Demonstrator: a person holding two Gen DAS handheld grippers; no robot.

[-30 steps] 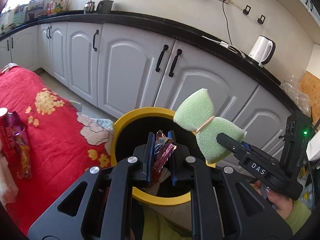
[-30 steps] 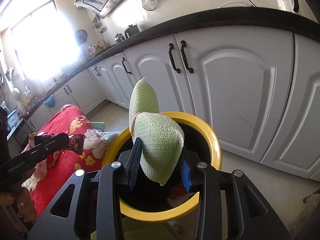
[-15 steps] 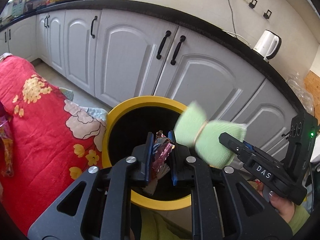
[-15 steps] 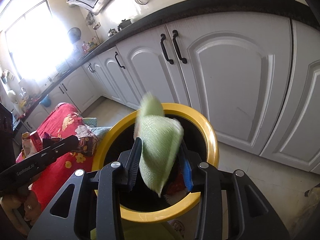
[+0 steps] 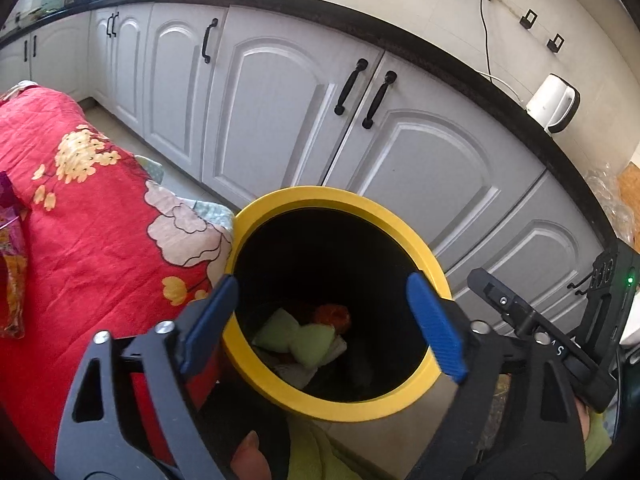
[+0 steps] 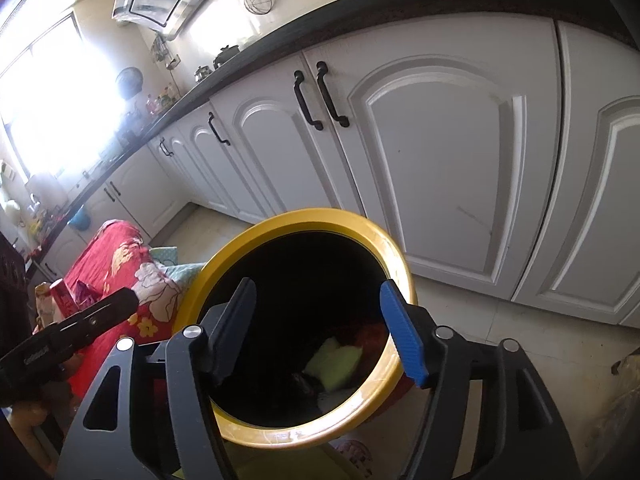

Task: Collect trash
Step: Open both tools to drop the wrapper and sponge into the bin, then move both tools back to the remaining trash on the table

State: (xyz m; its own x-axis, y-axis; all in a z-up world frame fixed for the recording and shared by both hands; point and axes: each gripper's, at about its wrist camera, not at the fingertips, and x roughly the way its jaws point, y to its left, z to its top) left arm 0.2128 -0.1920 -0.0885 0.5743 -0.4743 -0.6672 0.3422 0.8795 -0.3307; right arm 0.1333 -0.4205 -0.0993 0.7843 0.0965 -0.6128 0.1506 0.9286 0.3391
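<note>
Dropping done | our left gripper and right gripper jaws just opened, empty | green mesh sponge now below them in yellow-rimmed round black bin | we fetch more

Glossy yellow plastic bin rim (cloth rough)

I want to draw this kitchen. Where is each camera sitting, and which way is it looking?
Left wrist: rides the left gripper, looking down into the yellow bin; a thumb shows below.
Right wrist: rides the right gripper, looking down into that bin from the other side; fingers show at far left.
Both share the bin, the green sponge inside, the white cabinets.
</note>
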